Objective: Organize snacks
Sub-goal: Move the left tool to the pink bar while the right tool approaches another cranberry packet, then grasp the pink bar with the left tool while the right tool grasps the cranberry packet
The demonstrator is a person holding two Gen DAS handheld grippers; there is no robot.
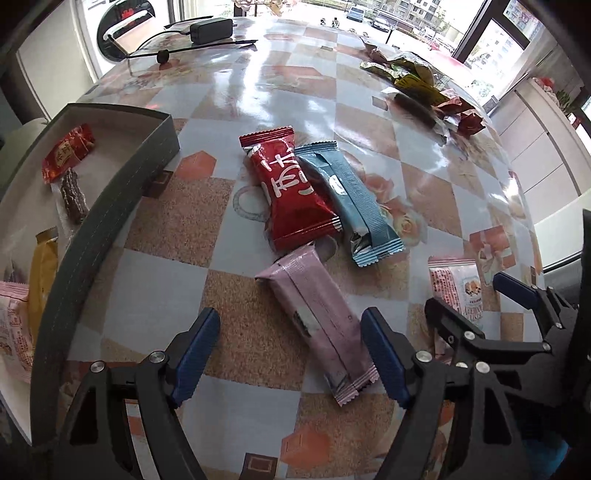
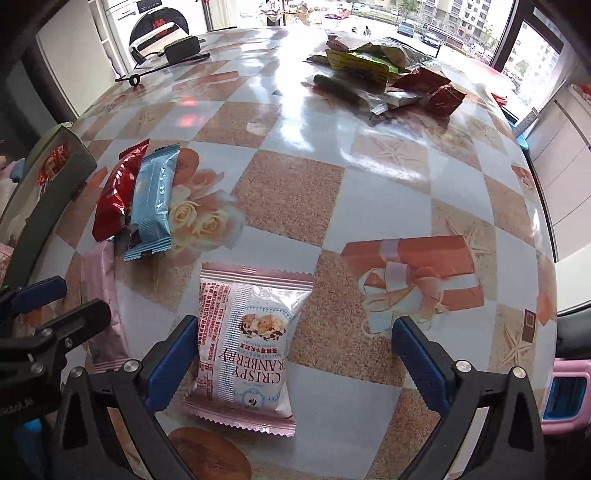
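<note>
My left gripper is open, pointing steeply down, with a pink snack bar lying on the table between its fingers; the pads do not press it. Beyond the bar lie a red packet and a blue bar, side by side. A grey box at the left holds a red packet, a yellow one and a pink one. My right gripper is open over a pink-edged cranberry packet, which lies flat nearer the left finger.
A pile of wrappers and snacks lies at the far right of the checkered table. A black adapter with a cable sits at the far left edge. The table's rim curves close on the right.
</note>
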